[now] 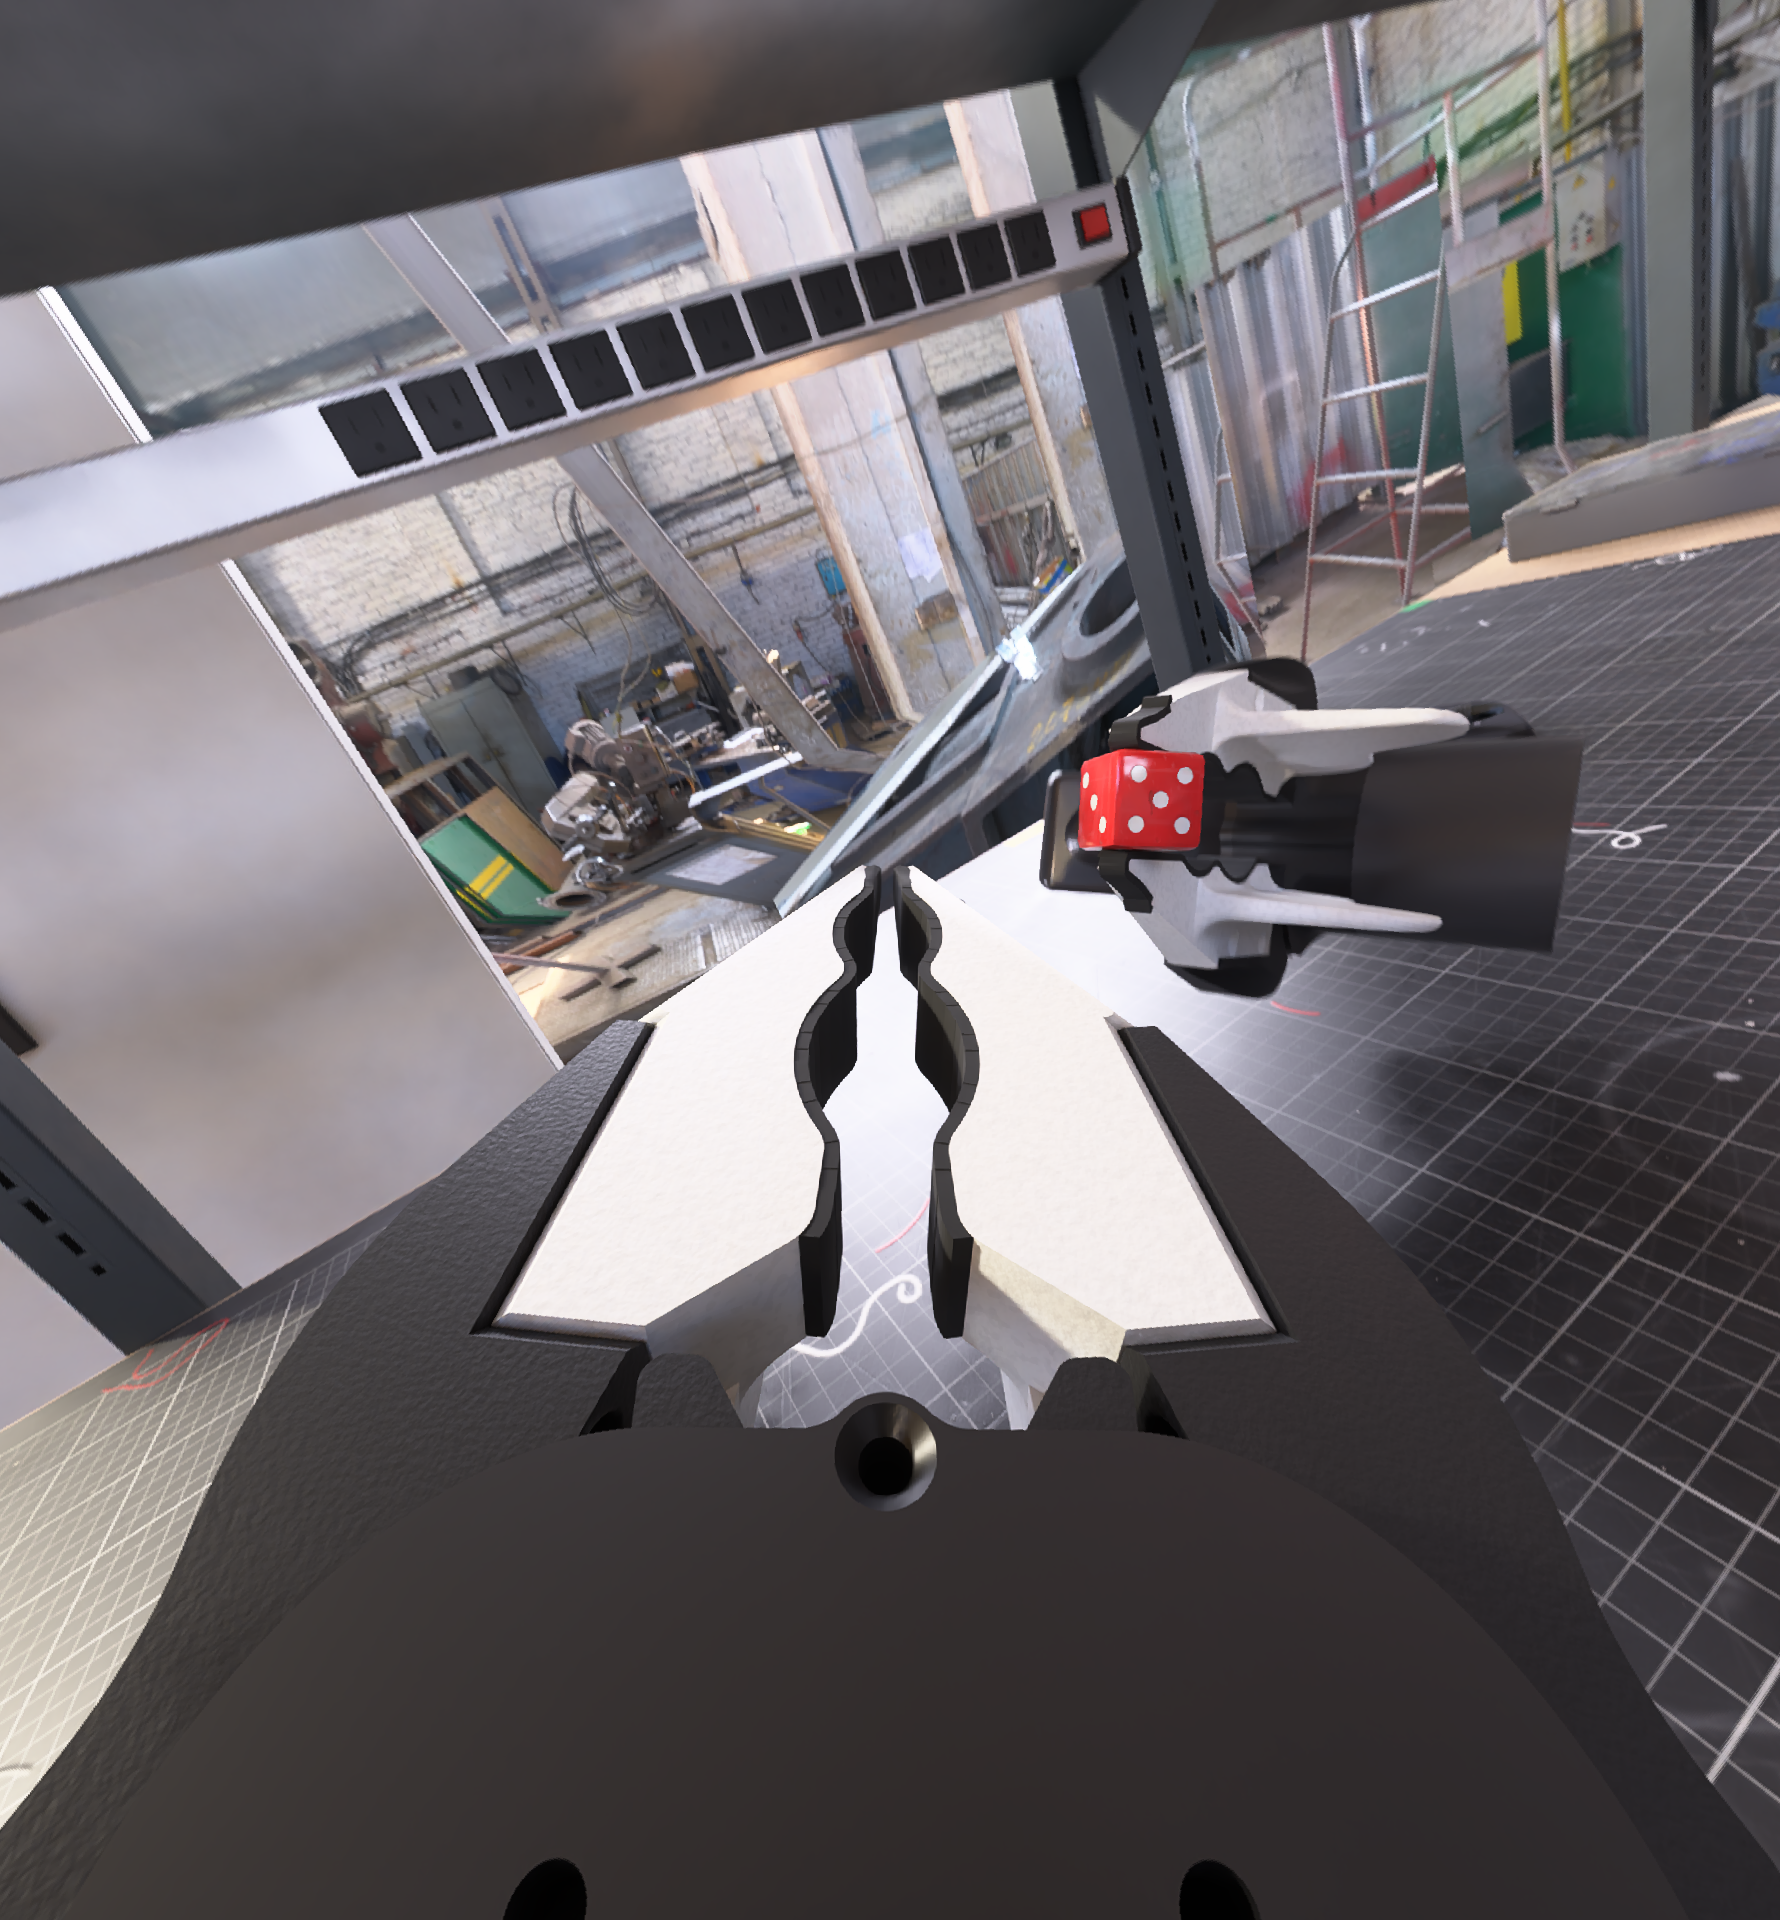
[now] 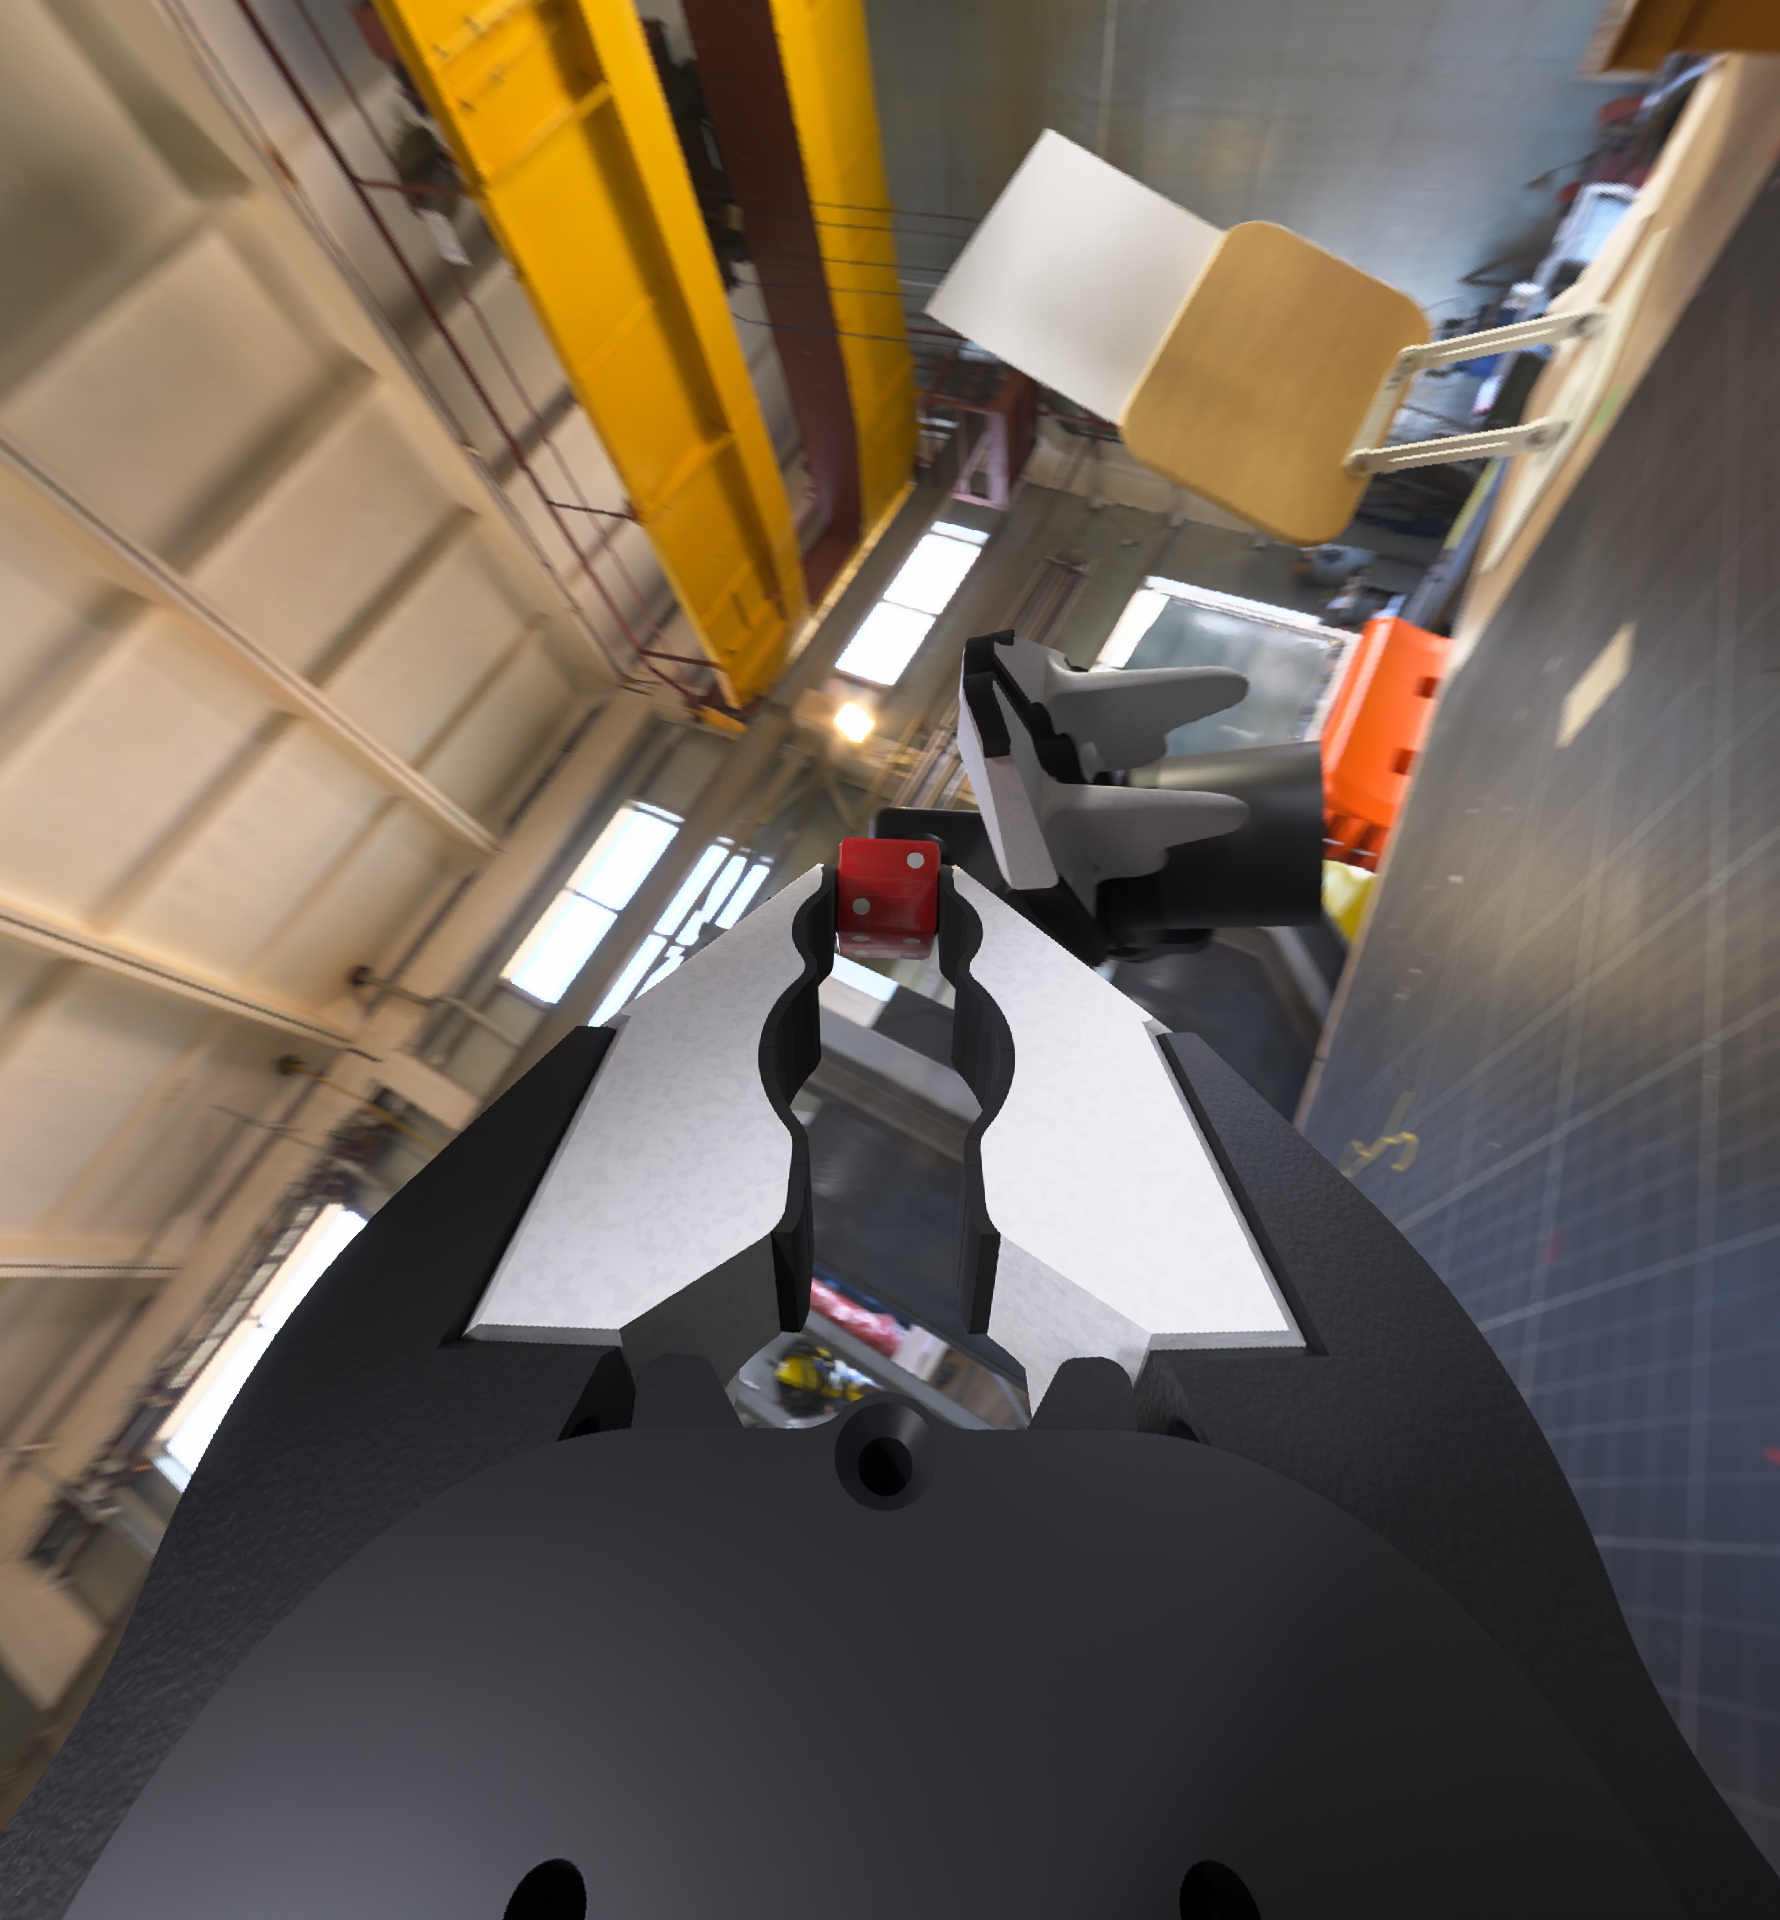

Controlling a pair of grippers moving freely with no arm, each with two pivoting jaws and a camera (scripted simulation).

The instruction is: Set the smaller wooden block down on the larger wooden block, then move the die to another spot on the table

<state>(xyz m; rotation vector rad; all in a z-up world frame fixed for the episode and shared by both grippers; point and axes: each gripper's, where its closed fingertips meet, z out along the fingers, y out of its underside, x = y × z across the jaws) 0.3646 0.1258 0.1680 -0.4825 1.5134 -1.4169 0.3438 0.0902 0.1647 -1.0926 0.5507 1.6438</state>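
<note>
My right gripper (image 2: 886, 899) is shut on a red die (image 2: 888, 896) with white pips, held at its fingertips well above the dark gridded table (image 2: 1644, 1039). The left wrist view shows that same gripper (image 1: 1140, 805) lying sideways in the air with the die (image 1: 1140, 800) between its fingers. My left gripper (image 1: 888, 883) is shut and empty, raised above the table mat (image 1: 1592, 1195). It also shows in the right wrist view (image 2: 1000, 769), just right of the die. No wooden block shows in either view.
A metal shelf frame with a power strip (image 1: 720, 332) runs overhead on the left. A dark upright post (image 1: 1146, 436) stands behind the right gripper. A wooden chair (image 2: 1260, 384) and an orange object (image 2: 1385, 717) stand beyond the table edge.
</note>
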